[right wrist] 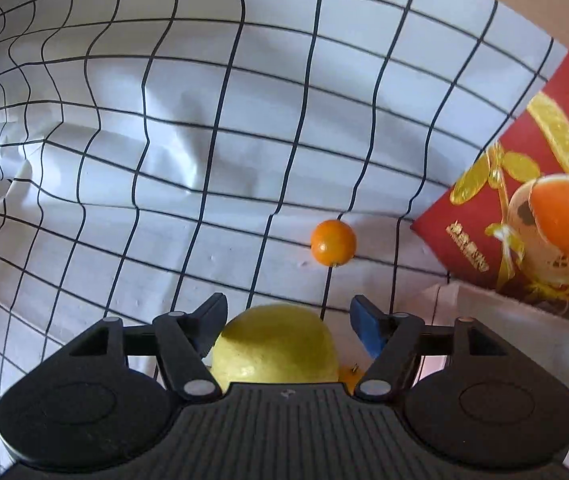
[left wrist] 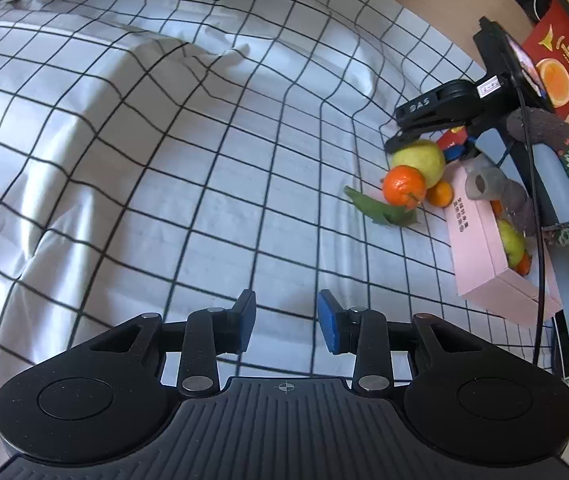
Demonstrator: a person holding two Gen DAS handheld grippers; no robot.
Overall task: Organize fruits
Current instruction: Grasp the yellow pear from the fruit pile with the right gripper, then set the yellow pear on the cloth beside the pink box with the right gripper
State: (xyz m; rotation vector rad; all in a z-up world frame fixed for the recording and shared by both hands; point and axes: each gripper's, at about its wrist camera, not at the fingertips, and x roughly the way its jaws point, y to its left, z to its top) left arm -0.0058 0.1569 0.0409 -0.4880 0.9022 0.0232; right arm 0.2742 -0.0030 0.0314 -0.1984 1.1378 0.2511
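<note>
Our right gripper (right wrist: 288,320) points down over the yellow-green apple (right wrist: 274,346). Its jaws stand apart on both sides of the apple, and we cannot see them pressing on it yet. Our left gripper (left wrist: 286,322) hangs over the checked sheet (left wrist: 164,160). Its blue pads sit close together with a small gap, and nothing is between them.

The apple lies just beside the pink box (left wrist: 480,248), with an orange (left wrist: 404,185) and its green leaf (left wrist: 380,210) touching it. A small orange (right wrist: 332,243) lies alone, further out on the sheet. More fruit is already in the box.

What could go wrong? The apple is round and smooth, and the bed is soft. If we close off-centre, it may pop out and roll. A bump could also push the orange next to it away. The black cable (left wrist: 534,184) hangs by the box and might catch.

We can read "DAS" on the black clamp (left wrist: 444,102). The red box (right wrist: 524,208) shows pictures of oranges and gold writing too blurry for us to read. The pink box has small print we cannot make out either.
</note>
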